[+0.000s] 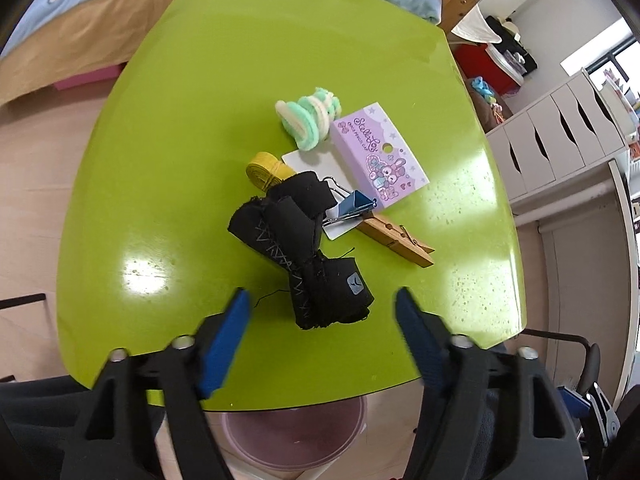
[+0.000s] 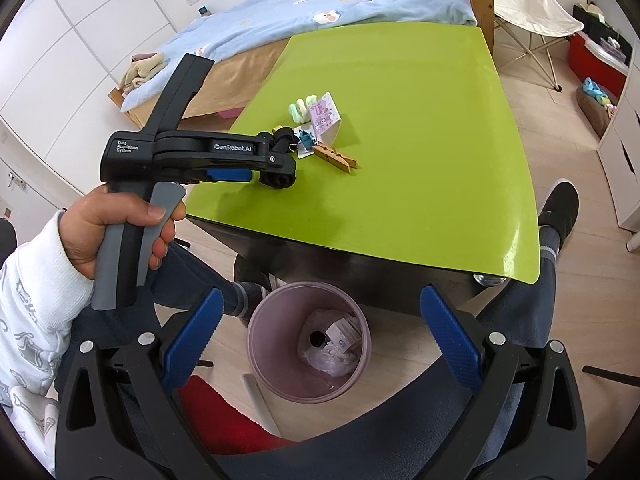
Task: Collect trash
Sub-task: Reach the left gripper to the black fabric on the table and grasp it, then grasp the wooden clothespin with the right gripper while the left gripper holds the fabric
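On the green table (image 1: 180, 128), the rolled black strap (image 1: 304, 248) lies with its long axis running from the near table edge diagonally away toward the yellow tape roll (image 1: 266, 170). The left gripper (image 1: 322, 300) stands open astride its near end, pads seemingly not touching. The right gripper (image 2: 320, 304) hangs open over the pink bin (image 2: 308, 340).

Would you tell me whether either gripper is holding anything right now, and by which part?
Nothing is held. The left gripper stands open around the near end of the black fabric bundle, its pads not touching it; the right gripper hangs open above the bin.
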A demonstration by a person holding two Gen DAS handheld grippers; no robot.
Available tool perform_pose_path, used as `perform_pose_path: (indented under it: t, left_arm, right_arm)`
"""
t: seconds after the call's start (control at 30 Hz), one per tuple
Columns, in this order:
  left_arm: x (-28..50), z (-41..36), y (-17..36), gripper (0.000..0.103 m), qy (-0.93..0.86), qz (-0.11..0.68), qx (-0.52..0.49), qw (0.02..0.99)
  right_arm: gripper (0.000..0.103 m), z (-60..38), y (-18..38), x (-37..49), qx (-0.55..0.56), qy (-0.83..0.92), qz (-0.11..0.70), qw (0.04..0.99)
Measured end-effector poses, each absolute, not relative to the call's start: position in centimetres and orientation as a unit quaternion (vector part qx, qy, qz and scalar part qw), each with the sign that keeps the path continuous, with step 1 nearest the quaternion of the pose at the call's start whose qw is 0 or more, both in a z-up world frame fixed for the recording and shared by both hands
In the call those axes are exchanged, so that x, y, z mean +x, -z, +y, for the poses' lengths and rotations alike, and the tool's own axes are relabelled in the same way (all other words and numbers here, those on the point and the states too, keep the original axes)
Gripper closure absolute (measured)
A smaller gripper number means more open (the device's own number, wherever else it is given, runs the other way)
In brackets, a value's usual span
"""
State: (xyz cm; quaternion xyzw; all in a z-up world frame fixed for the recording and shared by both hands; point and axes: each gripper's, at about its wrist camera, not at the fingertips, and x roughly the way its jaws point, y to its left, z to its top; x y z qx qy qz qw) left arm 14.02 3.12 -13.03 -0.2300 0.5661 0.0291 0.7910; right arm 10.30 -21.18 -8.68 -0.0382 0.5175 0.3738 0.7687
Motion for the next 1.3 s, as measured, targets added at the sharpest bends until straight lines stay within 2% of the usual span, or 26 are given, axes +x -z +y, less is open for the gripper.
perform_pose_path:
  t: [0.1,0.27,0.57,0.87,1.17,1.27,1.3]
  left_arm:
    - [13.8,3.0,13.0,0.068,-0.019,0.565,-0.231,0.792]
    - [13.4,2.9,12.1,0.078,-0.011,0.555,-0.207,0.805]
    - [12.5,3.3,10.1,0.079,0.000,0.536,-0.156,0.830]
    - [11.6,4.0,8.3,0.079,0.007,0.521,-0.119,0.845]
    - [10.4,4.3,7.6,0.079,0.013,0.516,-0.090,0.852]
    - [10.0,4.6,7.6,0.079,0.018,0.516,-0.087,0.852]
    - [10.0,4.6,7.6,0.079,0.019,0.516,-0.086,0.852]
  right_arm:
    - [0.006,-21.1,8.8,10.3,-0.039,-0.375,0.518,0.768]
    - [0.006,-20.8,8.9,10.4,-0.042,-0.374,0.517,0.769]
    - [0.006,-19.1,8.4,11.8,-0.063,-0.381,0.504,0.772]
    - [0.006,-15.0,8.0,15.0,-0.130,-0.412,0.476,0.766]
    - [0.006,-10.5,10.9,19.2,-0.201,-0.442,0.479,0.732]
    - [0.014,-9.3,12.4,20.2,-0.217,-0.445,0.489,0.718]
    - [0.022,-9.0,12.7,20.4,-0.222,-0.445,0.491,0.716]
